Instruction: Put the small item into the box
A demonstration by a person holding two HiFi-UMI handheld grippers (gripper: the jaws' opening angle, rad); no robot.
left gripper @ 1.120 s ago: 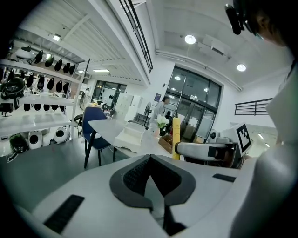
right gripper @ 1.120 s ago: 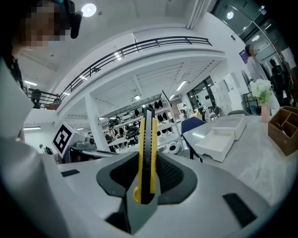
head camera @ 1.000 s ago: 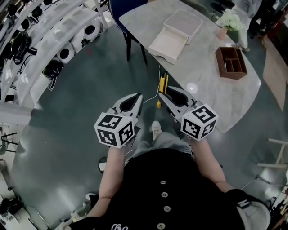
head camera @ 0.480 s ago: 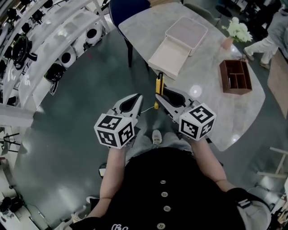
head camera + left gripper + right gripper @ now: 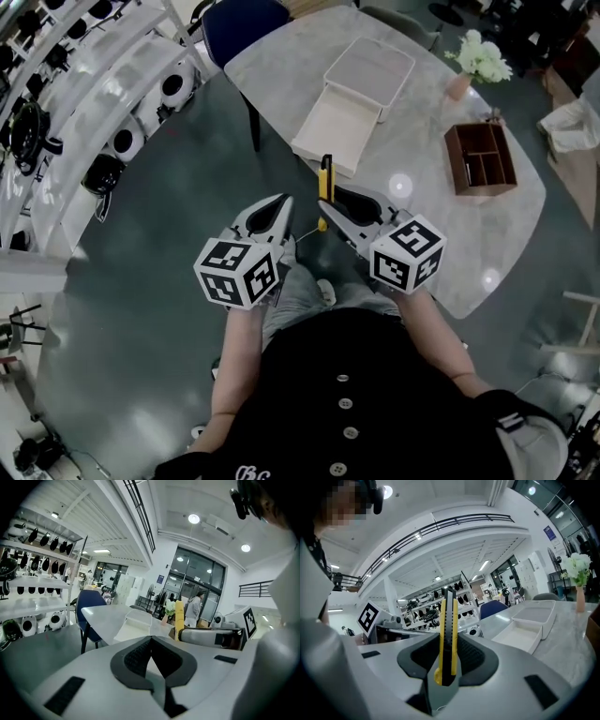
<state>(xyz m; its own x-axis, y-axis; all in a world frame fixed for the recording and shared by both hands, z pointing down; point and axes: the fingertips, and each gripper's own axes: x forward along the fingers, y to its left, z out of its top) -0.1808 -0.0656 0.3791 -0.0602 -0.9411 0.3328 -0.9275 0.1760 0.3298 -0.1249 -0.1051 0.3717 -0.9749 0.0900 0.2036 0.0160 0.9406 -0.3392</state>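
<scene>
**A:** What's the right gripper (image 5: 448,654) doing?

**B:** Its jaws are clamped on a yellow utility knife (image 5: 447,620). The knife stands upright between the ribbed pads and pokes out past the tips. That's the small item, so it is in the gripper and not in the box.

**A:** And the left gripper (image 5: 151,639)?

**B:** It sits at nine o'clock from the right one, close beside it. The jaw tips meet with nothing between them. Both grippers are held out in front of the person's body, over the grey floor near the table edge.

**A:** Where's the box?

**B:** In the head view the white box (image 5: 367,73) is at about twelve o'clock from the knife, apart from it, on the pale marble table (image 5: 427,220). Its two shallow halves lie open and touching.

**A:** Anything else on the table?

**B:** A brown wooden organiser (image 5: 480,157) with compartments is between two and three o'clock. A vase of white flowers (image 5: 473,61) is further back at half past one.

**A:** Off the table?

**B:** There's a blue chair (image 5: 239,23) at eleven o'clock and white shelves (image 5: 94,103) of round gear at ten.
</scene>
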